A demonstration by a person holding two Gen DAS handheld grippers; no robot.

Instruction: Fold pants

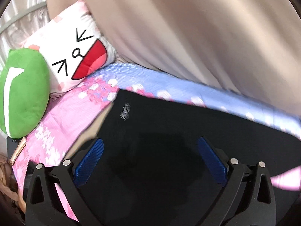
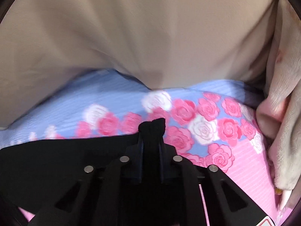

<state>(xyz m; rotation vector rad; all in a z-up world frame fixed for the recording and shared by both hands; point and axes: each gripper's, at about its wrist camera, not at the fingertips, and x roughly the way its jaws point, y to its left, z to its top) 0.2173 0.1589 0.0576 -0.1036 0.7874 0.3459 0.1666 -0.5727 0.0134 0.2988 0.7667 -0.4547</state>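
Note:
Black pants (image 1: 178, 124) lie flat on a bed with a pink and blue rose-print sheet (image 1: 75, 113). A small grey logo marks the pants near their far left corner. My left gripper (image 1: 150, 150) hovers just above the pants, open, its blue pads (image 1: 90, 160) spread wide and empty. In the right wrist view my right gripper (image 2: 151, 130) is shut on a bunched edge of the black pants (image 2: 56, 154), which spread out to the left over the sheet (image 2: 216, 128).
A white cartoon-face pillow (image 1: 79, 56) and a green plush cushion (image 1: 24, 94) sit at the bed's head. A beige curtain (image 1: 188, 28) hangs along the far side, also in the right wrist view (image 2: 131, 37). A pinkish-beige blanket (image 2: 282, 122) lies bunched at the right.

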